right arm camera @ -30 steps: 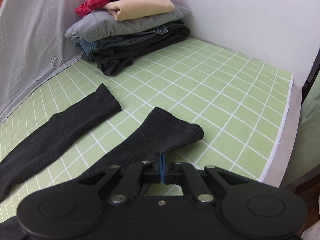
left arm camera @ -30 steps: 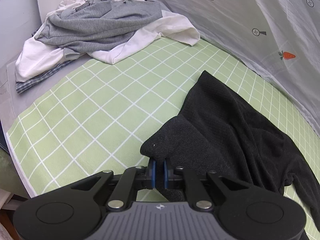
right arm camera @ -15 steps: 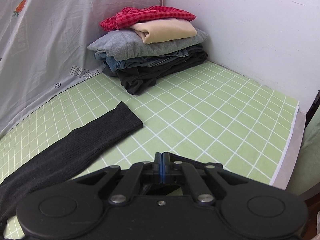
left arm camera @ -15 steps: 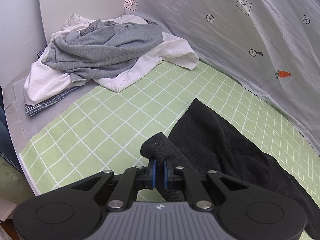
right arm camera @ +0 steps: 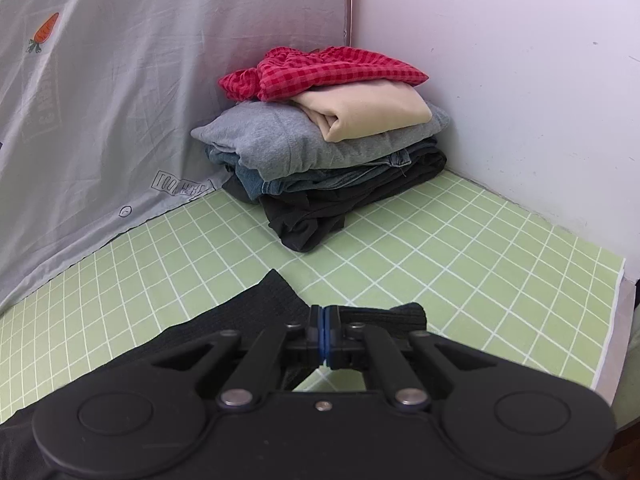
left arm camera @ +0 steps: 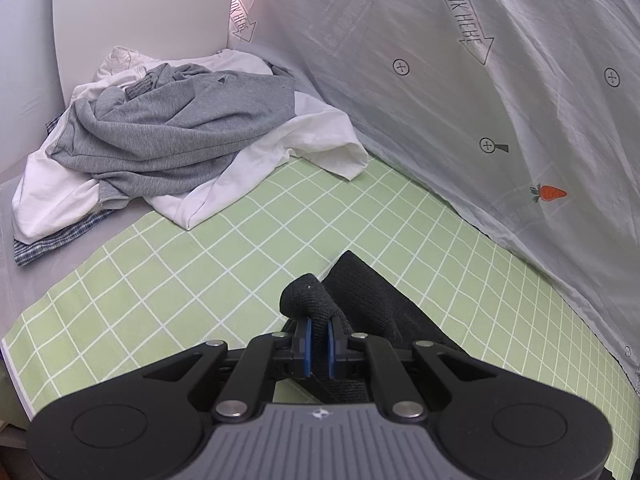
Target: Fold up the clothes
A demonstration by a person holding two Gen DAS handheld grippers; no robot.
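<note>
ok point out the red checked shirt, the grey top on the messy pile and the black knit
red checked shirt [right arm camera: 336, 70] right wrist view, top fold
grey top [left arm camera: 180, 128] left wrist view, middle
black knit [left arm camera: 306, 300] left wrist view, pinched fold

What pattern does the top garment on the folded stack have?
The top garment has a red check pattern, clearest in the right wrist view.

The black knit garment [left arm camera: 372, 308] lies partly spread on the green checked mat [left arm camera: 200, 280], a ribbed sleeve end stretched flat toward the curtain side. 1 bunched fold of it stands up, pinched between the left tongs [left arm camera: 318, 338]; another ribbed edge [right arm camera: 384, 314] sits at the right tongs [right arm camera: 323, 334], lifted off the mat. In the right wrist view a second ribbed end [right arm camera: 256, 304] lies flat just beside them.
</note>
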